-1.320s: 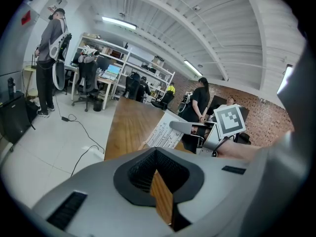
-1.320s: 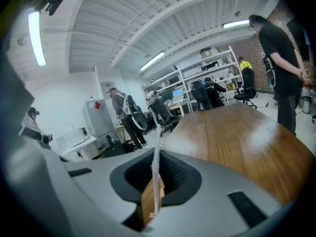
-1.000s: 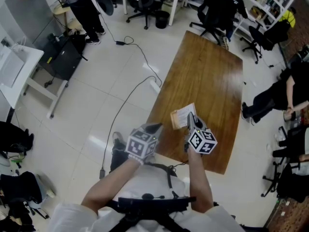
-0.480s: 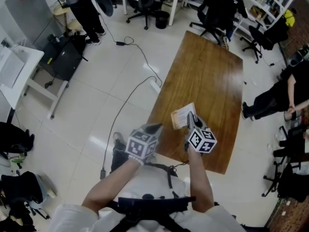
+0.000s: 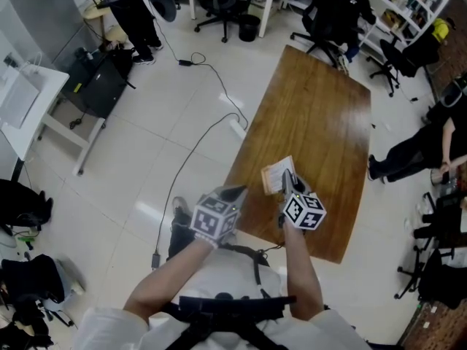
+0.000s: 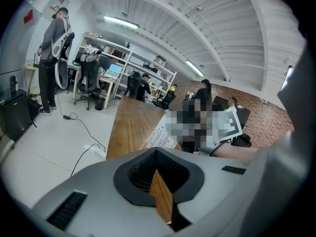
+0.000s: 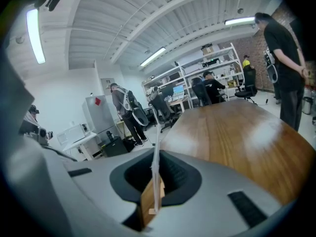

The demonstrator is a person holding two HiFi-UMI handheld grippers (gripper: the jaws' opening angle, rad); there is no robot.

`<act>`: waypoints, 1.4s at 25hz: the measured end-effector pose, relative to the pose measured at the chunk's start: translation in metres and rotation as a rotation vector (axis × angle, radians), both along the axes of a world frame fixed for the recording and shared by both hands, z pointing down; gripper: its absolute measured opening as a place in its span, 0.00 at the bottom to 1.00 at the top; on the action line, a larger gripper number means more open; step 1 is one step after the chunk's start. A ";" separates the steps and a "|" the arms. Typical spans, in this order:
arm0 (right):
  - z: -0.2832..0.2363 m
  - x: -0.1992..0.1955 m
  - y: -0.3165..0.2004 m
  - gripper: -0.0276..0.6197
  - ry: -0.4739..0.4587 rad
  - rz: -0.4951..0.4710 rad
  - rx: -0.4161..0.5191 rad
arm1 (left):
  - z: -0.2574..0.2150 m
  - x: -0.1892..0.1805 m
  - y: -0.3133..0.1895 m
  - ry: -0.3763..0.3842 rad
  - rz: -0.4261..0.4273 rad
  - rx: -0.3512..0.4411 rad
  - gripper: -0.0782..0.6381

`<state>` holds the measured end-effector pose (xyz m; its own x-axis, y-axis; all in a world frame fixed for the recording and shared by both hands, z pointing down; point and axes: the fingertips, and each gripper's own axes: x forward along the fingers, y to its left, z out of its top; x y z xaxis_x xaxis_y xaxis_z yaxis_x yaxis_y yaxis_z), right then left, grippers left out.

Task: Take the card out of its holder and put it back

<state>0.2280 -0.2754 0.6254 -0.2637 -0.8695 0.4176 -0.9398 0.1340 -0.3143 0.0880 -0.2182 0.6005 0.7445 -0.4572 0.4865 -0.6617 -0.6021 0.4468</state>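
A flat tan-and-white printed card (image 5: 276,173) hangs just above the near end of the wooden table (image 5: 321,108). My right gripper (image 5: 287,181) is shut on its near edge. In the right gripper view the card (image 7: 156,154) stands edge-on between the closed jaws of the right gripper (image 7: 154,184). I cannot tell card from holder. My left gripper (image 5: 233,192) sits to the left of the card, a short way off, shut and holding nothing. The left gripper view looks past the left gripper (image 6: 158,174) to the card's printed face (image 6: 162,135).
A cable (image 5: 191,154) runs over the white floor left of the table. A white desk (image 5: 25,100) and black bags stand at the far left. Office chairs (image 5: 332,13) crowd the table's far end. A seated person (image 5: 427,141) is at the right edge.
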 end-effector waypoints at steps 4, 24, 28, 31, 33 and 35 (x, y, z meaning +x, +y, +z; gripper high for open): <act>0.007 -0.003 0.001 0.08 0.001 0.001 -0.007 | 0.002 -0.005 0.001 -0.001 -0.006 -0.002 0.10; 0.033 -0.011 0.000 0.08 0.043 -0.015 -0.040 | 0.010 -0.007 -0.004 -0.005 -0.011 -0.022 0.10; 0.034 -0.014 -0.001 0.09 0.043 -0.022 -0.041 | 0.010 -0.009 -0.006 -0.008 -0.012 -0.023 0.10; 0.034 -0.015 0.001 0.09 0.096 -0.026 -0.042 | 0.011 -0.009 -0.006 -0.009 -0.008 -0.023 0.10; 0.034 -0.016 0.001 0.09 0.112 -0.025 -0.044 | 0.010 -0.009 -0.006 -0.008 -0.006 -0.023 0.10; 0.035 -0.016 0.001 0.09 0.100 -0.021 -0.049 | 0.010 -0.008 -0.005 -0.008 -0.005 -0.024 0.10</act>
